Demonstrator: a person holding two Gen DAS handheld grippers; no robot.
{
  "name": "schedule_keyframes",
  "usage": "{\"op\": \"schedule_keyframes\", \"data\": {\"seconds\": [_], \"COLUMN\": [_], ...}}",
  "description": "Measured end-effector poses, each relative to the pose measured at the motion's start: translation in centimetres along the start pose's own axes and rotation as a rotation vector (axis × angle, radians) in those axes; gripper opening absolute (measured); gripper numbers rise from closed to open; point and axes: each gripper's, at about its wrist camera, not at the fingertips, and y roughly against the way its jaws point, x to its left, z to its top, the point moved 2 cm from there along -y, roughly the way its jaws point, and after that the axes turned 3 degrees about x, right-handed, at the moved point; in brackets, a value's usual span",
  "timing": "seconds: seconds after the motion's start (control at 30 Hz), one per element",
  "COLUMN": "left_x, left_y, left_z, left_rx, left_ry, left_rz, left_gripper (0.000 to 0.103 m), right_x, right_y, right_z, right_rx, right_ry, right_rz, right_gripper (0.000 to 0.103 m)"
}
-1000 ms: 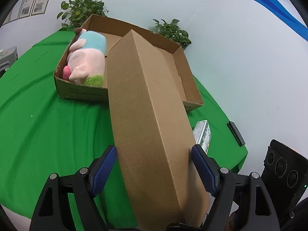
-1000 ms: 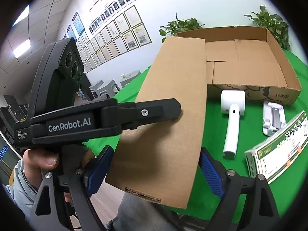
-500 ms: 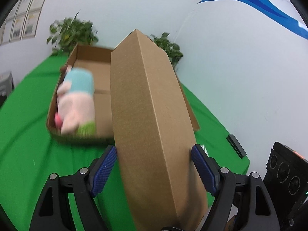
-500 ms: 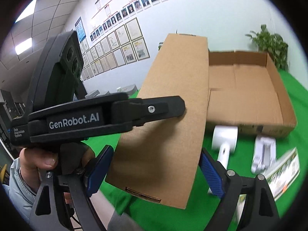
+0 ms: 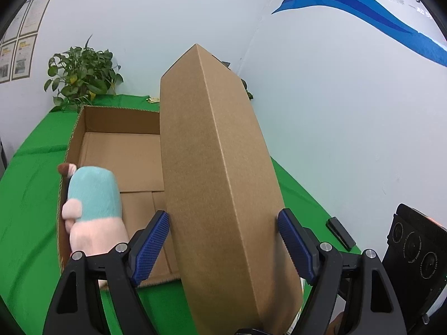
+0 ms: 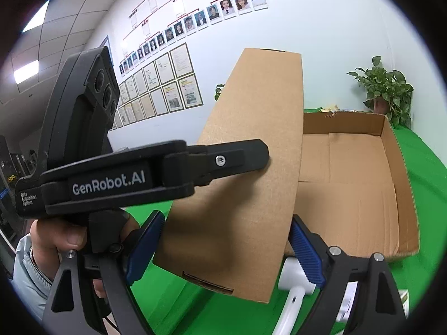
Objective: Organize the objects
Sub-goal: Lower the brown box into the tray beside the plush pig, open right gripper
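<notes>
Two hand-held grippers, left hand-held gripper (image 5: pixel 223 240), right hand-held gripper (image 6: pixel 226 240), gripping long carton (image 5: pixel 212 167)

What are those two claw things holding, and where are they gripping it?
Both hold one long closed cardboard box. The left gripper and right gripper each clamp its long sides near the end closest to the person.

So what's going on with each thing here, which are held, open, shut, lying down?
Long cardboard box: closed, lifted and tilted, gripped by both tools.
Left gripper: shut on the long box.
Right gripper: shut on the long box.
Cardboard tray: open-topped, resting on the green table.
Plush toy: lying inside the tray, along its wall.
White handled tool: lying on the table, partly hidden.
</notes>
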Motion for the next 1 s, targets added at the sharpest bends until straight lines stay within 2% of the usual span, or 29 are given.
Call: {"op": "schedule_keyframes", "data": {"seconds": [0.13,0.4,0.8,0.87,1.0], "left_x": [1.6,5.8,13.1,14.4,15.3], "left_y": [-1.9,-6.4,-12.0,-12.6,-12.8], "left_z": [1.2,2.4,0.3,0.1,0.0], "left_rx": [0.011,0.040,0.155,0.168,0.171], "left_ry": [-0.001,0.064,0.157,0.198,0.209], "left_rz": [0.017,0.014,0.067,0.058,0.052], "left_gripper": [0.078,0.078,0.078,0.078,0.078], "right_x": [-1.3,-3.2,-4.4,-4.4,-3.4], "right_y": [-2.2,-6.0,-10.6,-10.6,-10.1], "right_z": [1.0,2.2,-0.1,-0.4,-0.6], "right_rx": [0.023,0.093,0.186,0.182,0.190], "right_ry": [-0.019,-0.040,-0.087,-0.088,-0.081], "right_rz": [0.022,0.032,0.088,0.092,0.083], "right_gripper": [0.088,0.088,0.087,0.087,0.087]}}
